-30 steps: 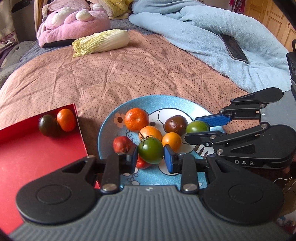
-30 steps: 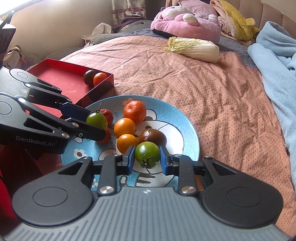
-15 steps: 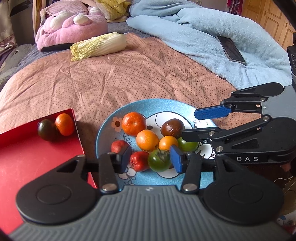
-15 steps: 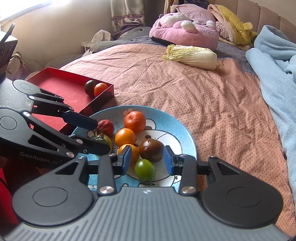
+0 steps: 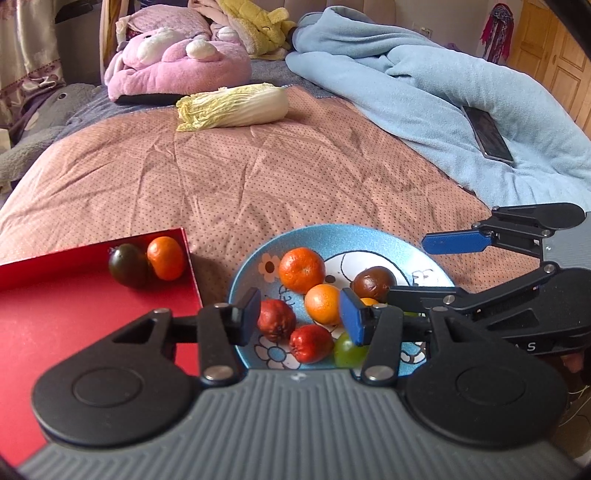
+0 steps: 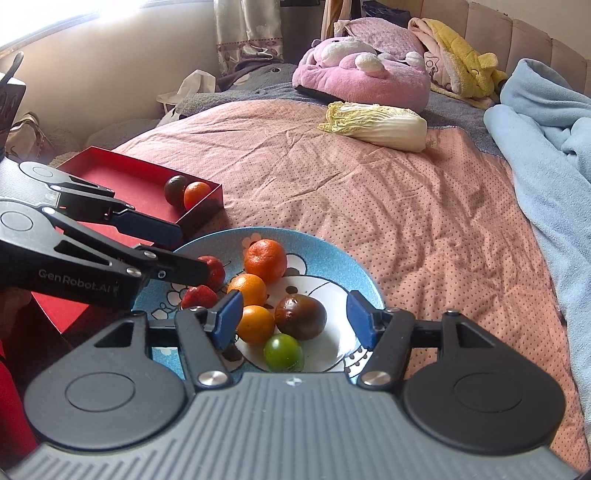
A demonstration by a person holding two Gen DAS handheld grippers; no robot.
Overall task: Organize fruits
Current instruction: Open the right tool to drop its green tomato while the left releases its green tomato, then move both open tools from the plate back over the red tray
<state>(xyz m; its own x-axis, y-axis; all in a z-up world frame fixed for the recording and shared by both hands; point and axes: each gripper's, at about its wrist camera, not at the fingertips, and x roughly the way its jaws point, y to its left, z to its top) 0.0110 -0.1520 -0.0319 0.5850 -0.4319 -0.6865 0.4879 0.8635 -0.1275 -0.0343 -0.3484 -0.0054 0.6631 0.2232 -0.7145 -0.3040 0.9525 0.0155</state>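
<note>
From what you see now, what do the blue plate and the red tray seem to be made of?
Blue plate: probably glazed ceramic; it has a speckled blue rim and a printed cartoon on a white centre. Red tray: likely cardboard or thin sheet with a matte finish; its walls are thin, straight and sharp-cornered. I cannot tell for certain.

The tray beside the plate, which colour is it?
Red; the tray shows best in the left wrist view.

Daylight, bright and even. Window glare (image 6: 55,22) blows out the right wrist view's upper left. Soft shadows beside the red tray (image 5: 92,295). Strong fisheye bending and dark vignetting at edges; focus sharp.
</note>
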